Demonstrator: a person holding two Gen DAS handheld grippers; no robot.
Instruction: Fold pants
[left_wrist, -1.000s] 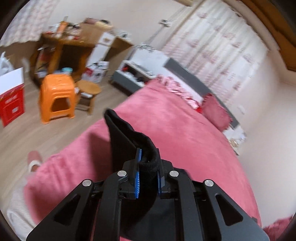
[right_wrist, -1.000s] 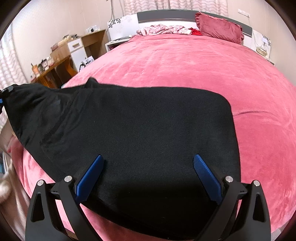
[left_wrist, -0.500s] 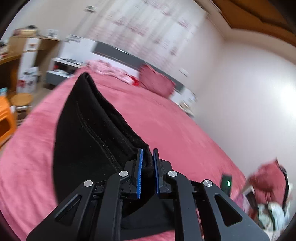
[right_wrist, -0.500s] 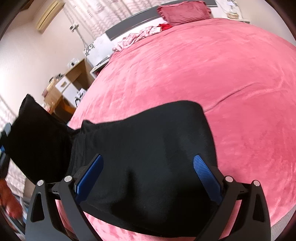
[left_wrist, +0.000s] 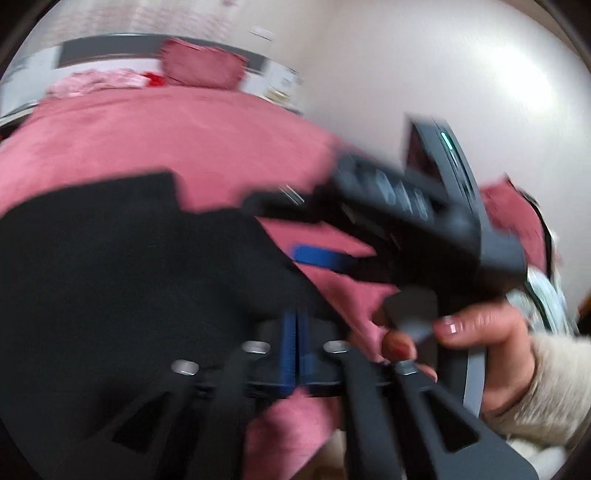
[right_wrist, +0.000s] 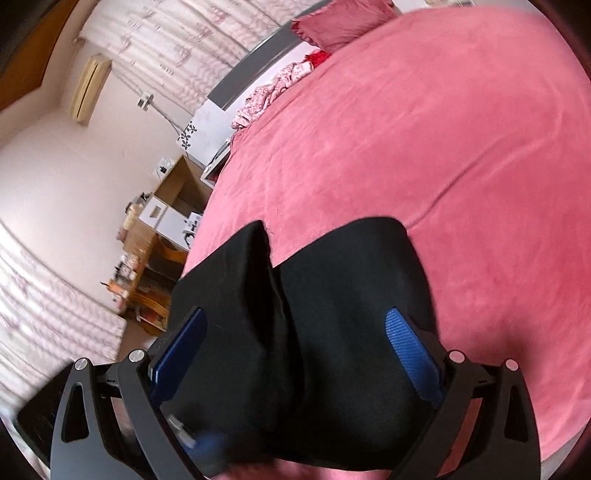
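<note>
The black pants (left_wrist: 122, 280) lie on the pink bed (left_wrist: 166, 129), with one end lifted and carried over the flat part. My left gripper (left_wrist: 295, 325) is shut on the edge of the pants, low over the bed. The left wrist view is blurred. My right gripper (right_wrist: 295, 332) is open, its blue pads (right_wrist: 410, 347) spread on either side of the folded black pants (right_wrist: 332, 314) below it. The right gripper also shows in the left wrist view (left_wrist: 406, 206), held by a hand just to the right.
A red pillow (right_wrist: 340, 18) and pink patterned clothes (right_wrist: 273, 92) lie at the head of the bed. A wooden desk with clutter (right_wrist: 147, 266) and white boxes stand off the bed's left side. A white wall (left_wrist: 424, 55) lies right of the bed.
My left gripper has swung right, carrying the held end of the pants over the flat part and down toward the right gripper. The right gripper has stayed open over the pants and tilted.
</note>
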